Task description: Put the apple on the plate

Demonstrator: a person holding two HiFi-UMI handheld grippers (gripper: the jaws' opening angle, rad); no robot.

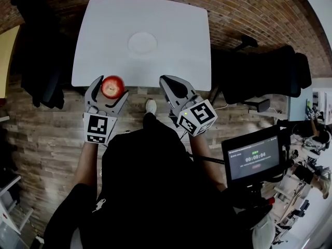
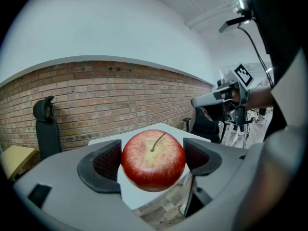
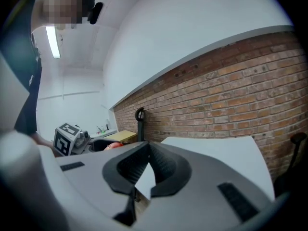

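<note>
A person standing at the near edge of a white table point(image 1: 104, 35) is carrying out the middle step of the job, the carry; the red apple point(image 2: 153, 160) is already lifted and is riding in the left gripper point(image 1: 109, 91) above the table's near-left edge, while the plate point(image 1: 142, 42), pale and round, is sitting empty near the middle of the tabletop, well apart from the fruit; the placing itself is not yet done.

The left gripper's jaws are standing partly apart, spread just to the apple's width; its dark ribbed pads point(image 2: 107, 161) are pressing on the fruit's two sides, with the stem pointing up and towards the camera and nothing else touching it.

The right gripper point(image 1: 168, 83) is hovering beside it over the same near edge, holding nothing; its jaws are drawn together, the tips meeting and only a sliver of table showing between the pads behind them.

By these views, the next move is calling for a reach forward and slightly right over the table, a lowering until the apple is resting on the plate, and only then a spreading of the jaws; letting go early or off centre is risking a roll across the smooth top.
</note>
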